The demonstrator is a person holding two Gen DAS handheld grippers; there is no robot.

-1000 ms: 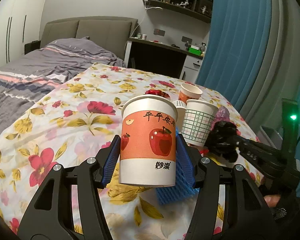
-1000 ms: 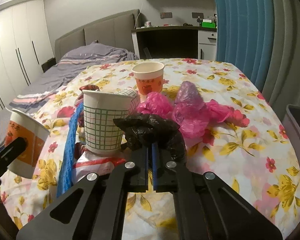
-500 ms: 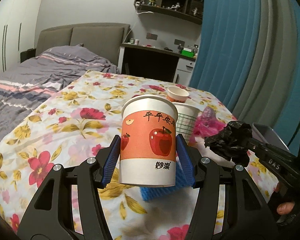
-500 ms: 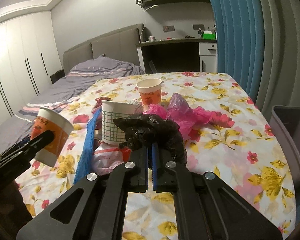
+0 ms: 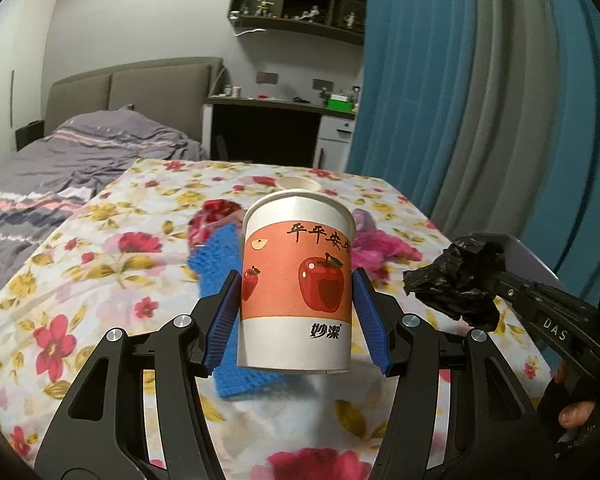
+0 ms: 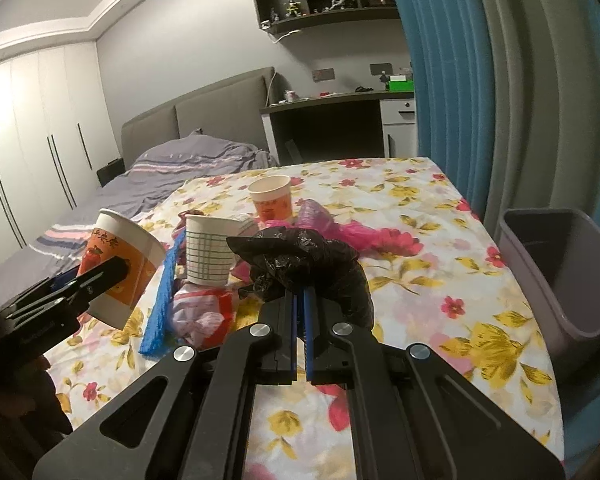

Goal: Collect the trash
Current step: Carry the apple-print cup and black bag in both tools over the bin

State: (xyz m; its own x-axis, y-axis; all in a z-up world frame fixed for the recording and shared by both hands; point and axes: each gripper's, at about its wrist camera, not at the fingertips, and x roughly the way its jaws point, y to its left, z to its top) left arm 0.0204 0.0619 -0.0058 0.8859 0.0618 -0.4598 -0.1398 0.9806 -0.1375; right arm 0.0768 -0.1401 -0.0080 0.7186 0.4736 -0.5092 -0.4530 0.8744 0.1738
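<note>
Apple cup [image 5: 296, 280] upright — mouth up.

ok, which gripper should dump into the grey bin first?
Probably right. The right gripper, shut on the black bag, is on the grey bin's side; the left gripper with the apple cup sits farther away.

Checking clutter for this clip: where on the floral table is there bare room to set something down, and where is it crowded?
Free: the table's right side, between the pink bags and the grey bin, and its far end behind the small orange cup. The left edge by the bed is bare too. Crowded: the middle, where the grid cup, blue cloth and wrappers cluster.
</note>
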